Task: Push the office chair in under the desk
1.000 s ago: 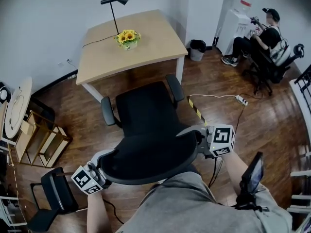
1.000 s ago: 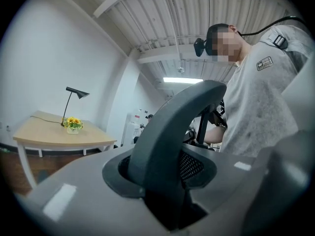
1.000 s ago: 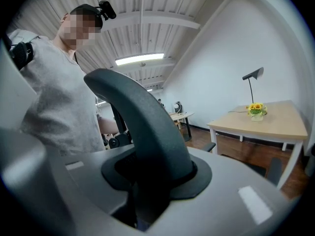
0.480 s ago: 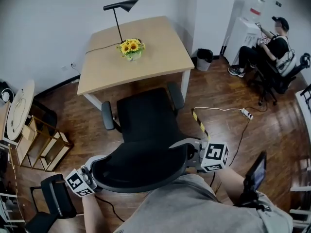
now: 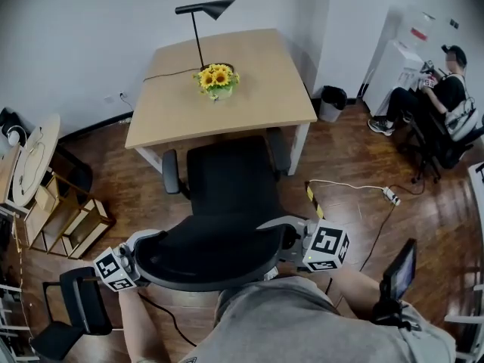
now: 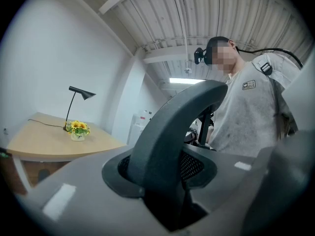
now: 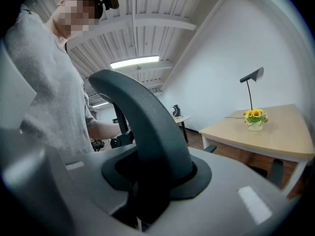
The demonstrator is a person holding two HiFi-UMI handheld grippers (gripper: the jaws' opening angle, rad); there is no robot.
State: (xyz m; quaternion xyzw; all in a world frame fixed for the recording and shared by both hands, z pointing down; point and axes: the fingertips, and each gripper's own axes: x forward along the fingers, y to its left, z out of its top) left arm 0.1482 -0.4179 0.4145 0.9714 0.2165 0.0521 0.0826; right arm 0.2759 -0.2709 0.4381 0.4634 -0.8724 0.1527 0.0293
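Head view: the office chair stands on the wood floor at centre frame. Its back is toward the person and its seat faces 12 o'clock, toward the bench. The far edge of the seat meets the bench's near edge as seen from above. Whether that edge sits under the top cannot be told. Most of the seat is out on the floor. The armrest at 3 o'clock of the seat is just beside the white bench leg. The armrest at 9 o'clock is clear of the top.

The left gripper is at 9 o'clock of the backrest rim, and the right gripper is at 3 o'clock of it.

Left gripper view: the fingers are clamped on the grey backrest frame, which rises between them and arches toward 1 o'clock.

Right gripper view: the fingers are likewise clamped on the frame, which arches toward 11 o'clock. Both grippers hold the chair by its back.

On the bench, a pot of sunflowers sits near the middle. A black lamp is at 12 o'clock of it.

Around the chair:
- A black bin is at 3 o'clock of the bench, by the wall.
- A white power strip lies on the floor at 3 o'clock of the chair.
- A seated person is at 2 o'clock, well apart.
- A wooden shelf unit is at 9 o'clock.
- A second black chair is at 8 o'clock.
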